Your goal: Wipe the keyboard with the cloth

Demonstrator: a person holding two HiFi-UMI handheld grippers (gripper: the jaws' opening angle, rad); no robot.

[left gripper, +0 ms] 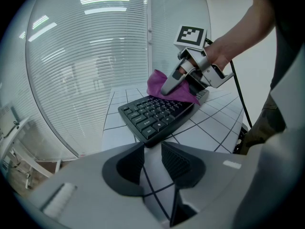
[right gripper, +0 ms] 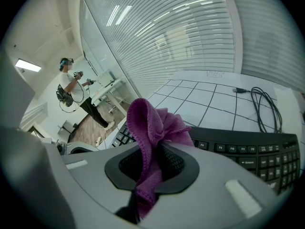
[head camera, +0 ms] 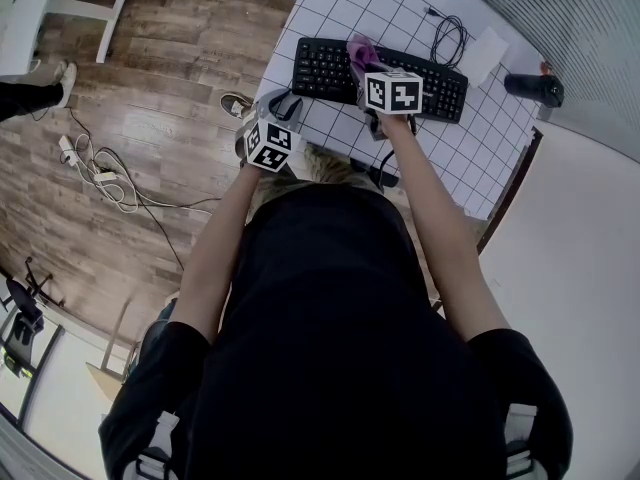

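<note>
Right gripper (right gripper: 151,163) clamps crumpled purple cloth (right gripper: 152,123) against black plastic keyboard (right gripper: 248,149); left gripper (left gripper: 152,159) jaws apart, empty, over white gridded tabletop (left gripper: 209,128).

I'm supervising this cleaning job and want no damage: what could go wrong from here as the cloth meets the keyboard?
1. The right gripper holds the cloth bunched between its jaws, so the hard jaws themselves may scrape or press keys on the keyboard.
2. The left gripper hangs open, off the keyboard. With nothing steadying it, the keyboard might slide toward the loose cable.
</note>
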